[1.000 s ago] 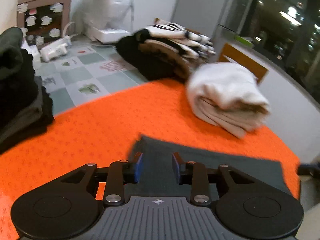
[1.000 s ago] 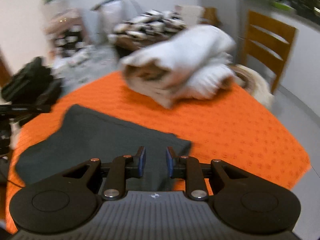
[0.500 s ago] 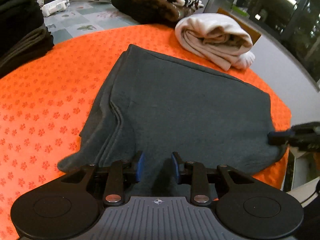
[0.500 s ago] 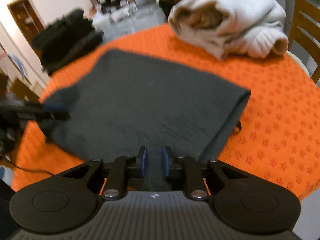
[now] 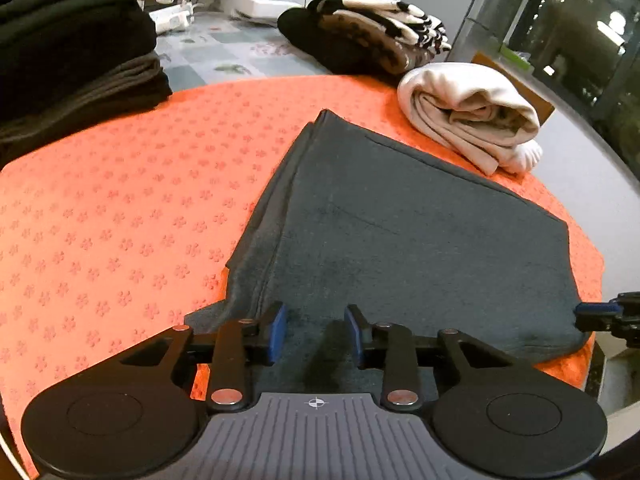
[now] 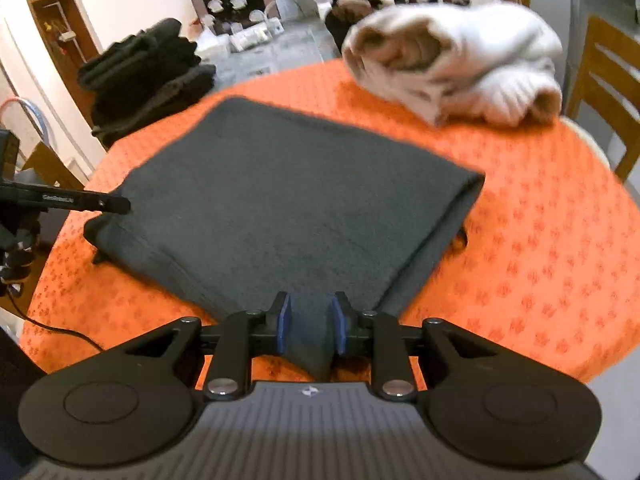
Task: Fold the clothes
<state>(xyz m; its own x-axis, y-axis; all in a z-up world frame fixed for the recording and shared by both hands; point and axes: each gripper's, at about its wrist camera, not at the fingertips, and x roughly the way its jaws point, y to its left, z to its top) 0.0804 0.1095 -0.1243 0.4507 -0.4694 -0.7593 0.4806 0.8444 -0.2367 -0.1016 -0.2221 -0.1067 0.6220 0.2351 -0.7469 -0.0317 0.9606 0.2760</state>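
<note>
Covering one orange tablecloth, one folded grey garment lies centred beside one cream bundle. The right gripper pinches its near corner; the left gripper gapes above it.

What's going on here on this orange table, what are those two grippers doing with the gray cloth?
A person is folding clothes with two handheld grippers. A dark gray garment lies folded flat on the orange tablecloth. The right gripper pinches a bunched bit of its near edge; the left gripper sits open over the edge. A rolled cream garment and a dark folded stack sit at the table's far side.
</note>
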